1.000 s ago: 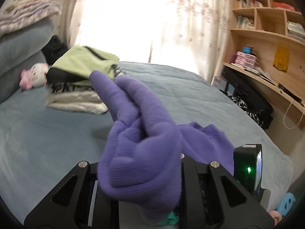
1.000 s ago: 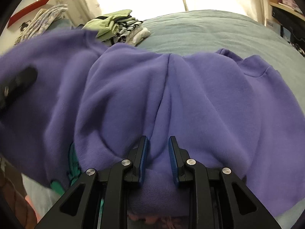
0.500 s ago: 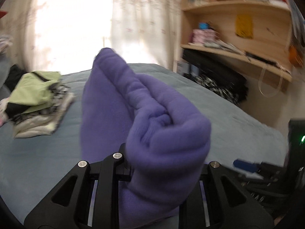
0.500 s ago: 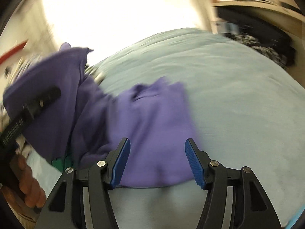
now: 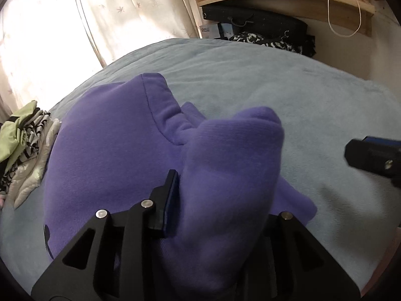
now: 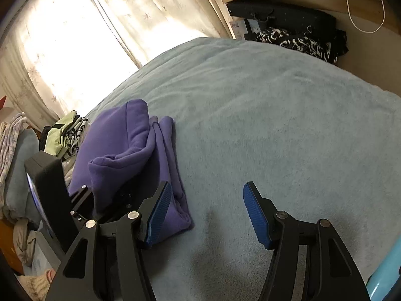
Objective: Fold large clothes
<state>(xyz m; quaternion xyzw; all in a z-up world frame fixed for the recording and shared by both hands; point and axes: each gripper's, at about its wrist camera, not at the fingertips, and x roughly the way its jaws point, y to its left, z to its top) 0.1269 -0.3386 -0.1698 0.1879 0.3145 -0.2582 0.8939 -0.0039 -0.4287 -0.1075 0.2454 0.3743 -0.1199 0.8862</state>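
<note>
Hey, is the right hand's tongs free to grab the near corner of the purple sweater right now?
Probably yes. The right tongs stand open and empty, and the purple sweater has its near corner just beside their left finger, with only bare blanket around it.

The sweatshirt (image 6: 120, 150) was solid purple and the blanket (image 6: 275, 125) pale grey-blue. At nine o'clock the clothes pile (image 5: 22, 145) mixed lime green with black-and-white stripes. At twelve o'clock, cream curtains (image 6: 120, 7) carried faint leaf prints. The right gripper's pads (image 6: 255, 215) were ribbed blue.
</note>
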